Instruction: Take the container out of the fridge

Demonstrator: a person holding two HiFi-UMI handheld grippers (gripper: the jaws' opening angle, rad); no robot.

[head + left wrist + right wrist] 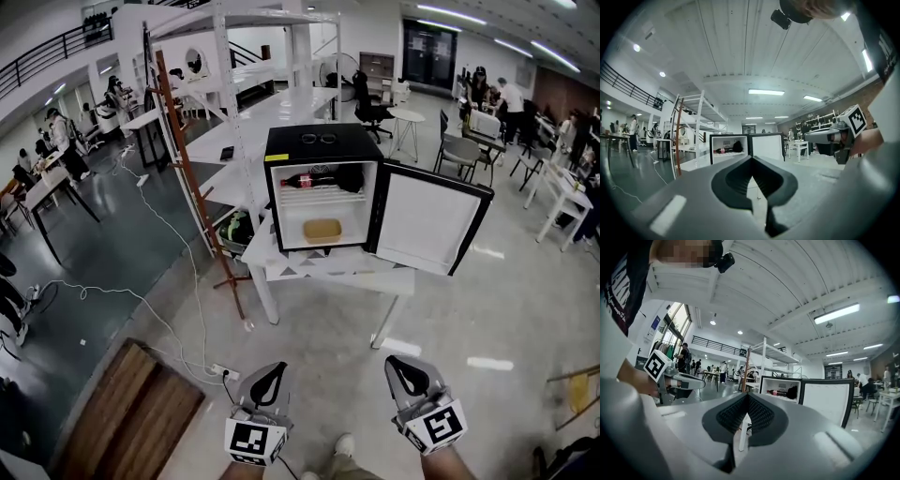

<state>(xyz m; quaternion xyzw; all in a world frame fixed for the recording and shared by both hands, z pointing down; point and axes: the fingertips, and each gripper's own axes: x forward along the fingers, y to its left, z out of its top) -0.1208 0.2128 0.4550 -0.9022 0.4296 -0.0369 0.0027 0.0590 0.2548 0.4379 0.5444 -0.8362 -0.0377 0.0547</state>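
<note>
A black mini fridge (322, 187) stands on a white table (375, 277) with its door (427, 220) swung open to the right. A shallow tan container (322, 230) lies on the fridge's lower level. On the shelf above it lie a cola bottle (307, 179) and a dark object. Both grippers are low in the head view, well short of the table. My left gripper (275, 372) is shut and empty, and so is my right gripper (397, 366). Each gripper view shows the fridge (729, 149) (780, 390) far off beyond closed jaws, which hide the container.
A reddish wooden ladder (192, 178) leans on white shelving left of the fridge. A white cable and power strip (220, 372) lie on the floor by a wooden board (131, 412). Chairs, tables and people fill the room's back and right.
</note>
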